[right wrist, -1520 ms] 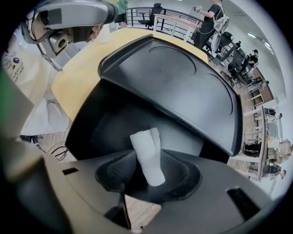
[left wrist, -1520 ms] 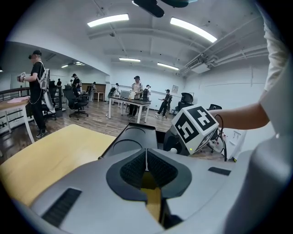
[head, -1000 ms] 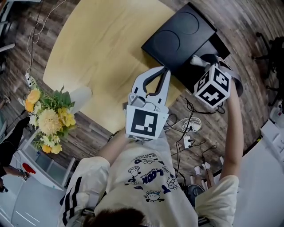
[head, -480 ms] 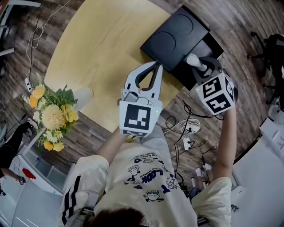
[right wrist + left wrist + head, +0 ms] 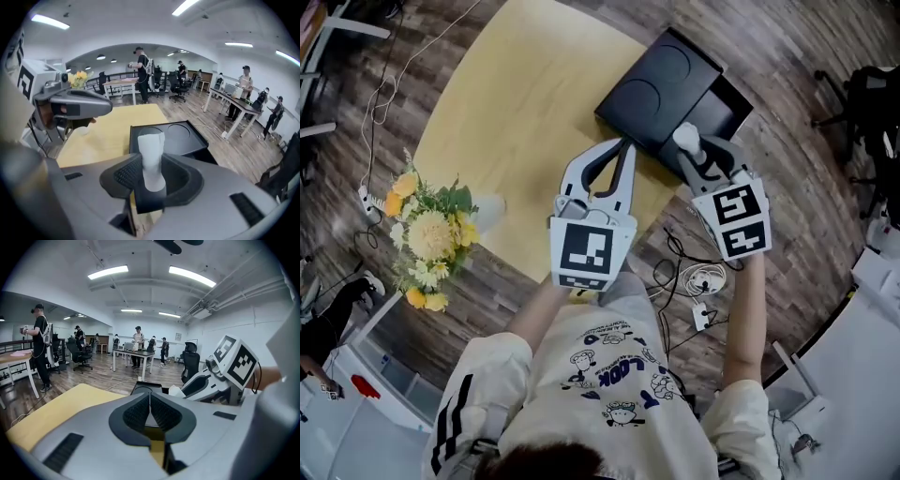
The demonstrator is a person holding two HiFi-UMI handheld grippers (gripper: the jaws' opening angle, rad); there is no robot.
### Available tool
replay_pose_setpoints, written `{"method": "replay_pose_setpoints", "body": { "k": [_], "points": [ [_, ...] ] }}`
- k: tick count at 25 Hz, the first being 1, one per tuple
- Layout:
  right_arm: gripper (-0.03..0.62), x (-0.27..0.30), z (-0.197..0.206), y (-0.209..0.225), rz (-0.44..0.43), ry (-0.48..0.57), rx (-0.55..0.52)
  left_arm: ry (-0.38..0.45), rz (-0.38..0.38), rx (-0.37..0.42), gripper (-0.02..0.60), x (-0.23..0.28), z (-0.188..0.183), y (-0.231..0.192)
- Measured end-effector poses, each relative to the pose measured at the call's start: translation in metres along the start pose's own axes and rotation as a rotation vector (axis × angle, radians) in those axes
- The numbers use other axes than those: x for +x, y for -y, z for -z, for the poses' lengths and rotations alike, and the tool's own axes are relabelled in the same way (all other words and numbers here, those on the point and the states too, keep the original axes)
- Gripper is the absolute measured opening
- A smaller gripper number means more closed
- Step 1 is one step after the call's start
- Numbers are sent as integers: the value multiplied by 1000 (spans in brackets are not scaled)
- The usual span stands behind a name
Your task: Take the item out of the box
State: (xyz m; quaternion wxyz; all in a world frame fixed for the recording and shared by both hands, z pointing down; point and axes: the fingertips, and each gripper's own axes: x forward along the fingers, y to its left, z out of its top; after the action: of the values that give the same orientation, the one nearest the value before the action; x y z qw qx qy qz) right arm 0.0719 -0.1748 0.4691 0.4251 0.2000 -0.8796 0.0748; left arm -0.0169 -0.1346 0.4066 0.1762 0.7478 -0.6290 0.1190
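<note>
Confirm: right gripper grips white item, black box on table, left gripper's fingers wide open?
No. The left gripper view shows the left gripper with fingers shut together, empty. The right gripper does grip the white item; the black box sits on the table.

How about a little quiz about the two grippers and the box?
1. True or false: the right gripper is shut on the white item.
2. Which colour is the box on the table? A red, B black, C green.
3. Fill in the gap: the jaws of the left gripper are together with ____ between them.

Key: 1 true; 2 B; 3 nothing.
</note>
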Motion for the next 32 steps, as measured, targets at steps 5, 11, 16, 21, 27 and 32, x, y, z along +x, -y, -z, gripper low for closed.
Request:
{"method": "replay_pose_setpoints", "body": {
  "k": [5,11,16,21,27,32],
  "points": [
    [140,-17,-18,-12,75,107,94,27,3,13,21,-13,-14,0],
    [140,-47,-37,-19,187,239,252,52,3,19,21,-32,-25,4],
    [140,-72,-47,-25,282,323,339,76,-4,25,21,-45,-36,6],
    [140,-90,-54,-34,339,380,385,99,-6,28,21,-58,-44,9],
    [140,-113,-57,-45,400,455,441,124,0,37,21,-73,-53,17],
    [140,-128,-59,-53,451,508,483,143,6,47,21,-84,-60,23]
  ]
}}
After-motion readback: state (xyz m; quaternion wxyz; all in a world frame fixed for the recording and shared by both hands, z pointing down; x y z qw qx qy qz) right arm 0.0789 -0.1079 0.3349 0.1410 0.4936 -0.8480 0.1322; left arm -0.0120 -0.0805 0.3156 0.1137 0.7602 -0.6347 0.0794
